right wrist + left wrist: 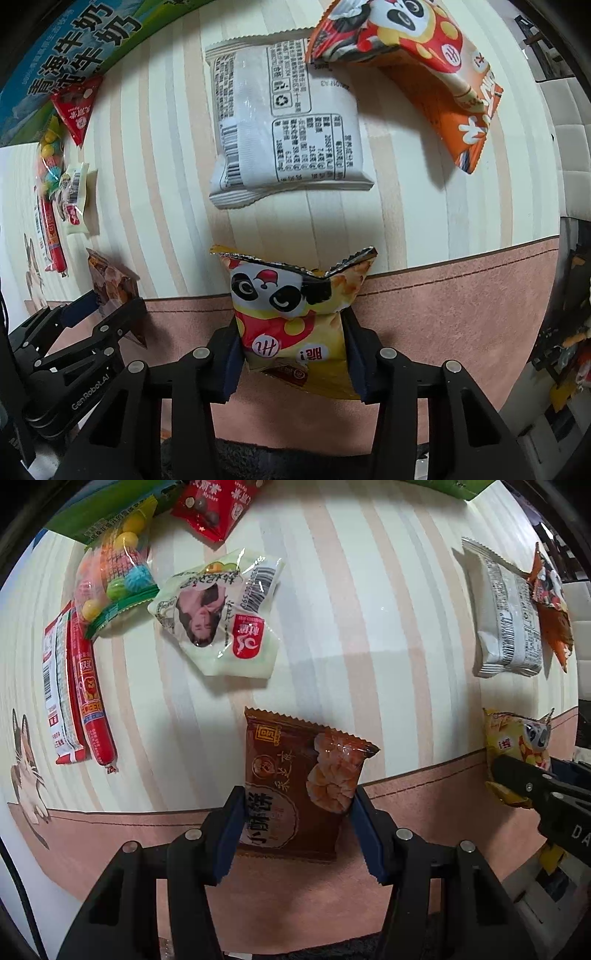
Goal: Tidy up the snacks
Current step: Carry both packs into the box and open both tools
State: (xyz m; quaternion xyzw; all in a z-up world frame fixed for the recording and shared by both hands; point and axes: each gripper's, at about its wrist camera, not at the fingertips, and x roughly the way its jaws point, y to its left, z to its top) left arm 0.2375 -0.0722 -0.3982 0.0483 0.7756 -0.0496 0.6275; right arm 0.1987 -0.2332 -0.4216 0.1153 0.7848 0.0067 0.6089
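My left gripper [295,812] is shut on a brown biscuit packet [295,775] and holds it above the pink front strip of the mat. My right gripper [293,347] is shut on a yellow panda snack bag [291,314], also over the pink strip. The left gripper with its brown packet [110,280] shows at the left of the right wrist view. The right gripper with the yellow bag [517,746] shows at the right of the left wrist view.
On the striped mat [351,609] lie a white packet with a face [218,616], a candy bag [114,576], sausage sticks [77,694] and a red packet [214,502]. A white wrapped packet [284,122] and an orange panda bag [413,66] lie at the right. A green milk carton [74,55] stands behind.
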